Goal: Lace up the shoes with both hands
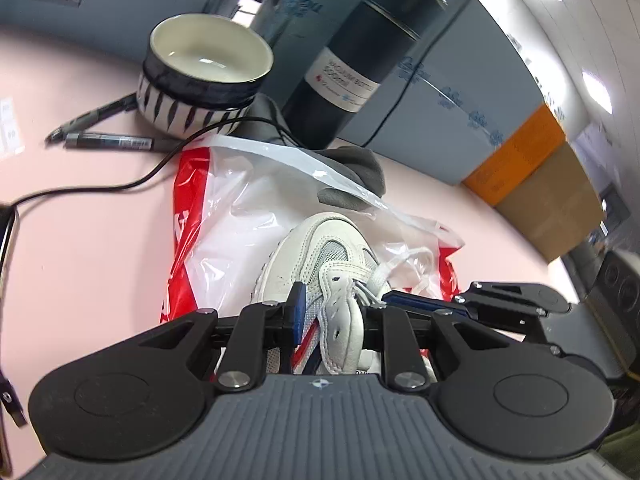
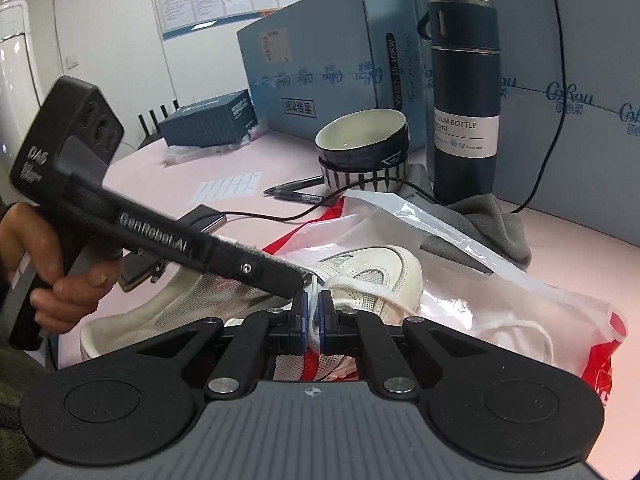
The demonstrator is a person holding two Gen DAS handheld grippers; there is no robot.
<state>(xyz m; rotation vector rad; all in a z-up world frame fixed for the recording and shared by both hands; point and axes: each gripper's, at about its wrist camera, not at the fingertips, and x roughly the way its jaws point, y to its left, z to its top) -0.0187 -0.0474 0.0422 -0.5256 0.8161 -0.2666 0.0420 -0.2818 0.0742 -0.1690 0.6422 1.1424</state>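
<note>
My white sneaker point(image 2: 372, 276) lies on a red-and-clear plastic bag point(image 2: 500, 292) near me, right gripper point(image 2: 314, 314) clenched on its white lace point(image 2: 352, 282), left gripper point(image 1: 340, 312) part-open astride the tongue

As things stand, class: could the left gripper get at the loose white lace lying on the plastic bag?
Probably yes. The lace lies bare on the plastic bag beside the shoe, nothing covering it. But the left gripper straddles the shoe's tongue and must back off first.
</note>
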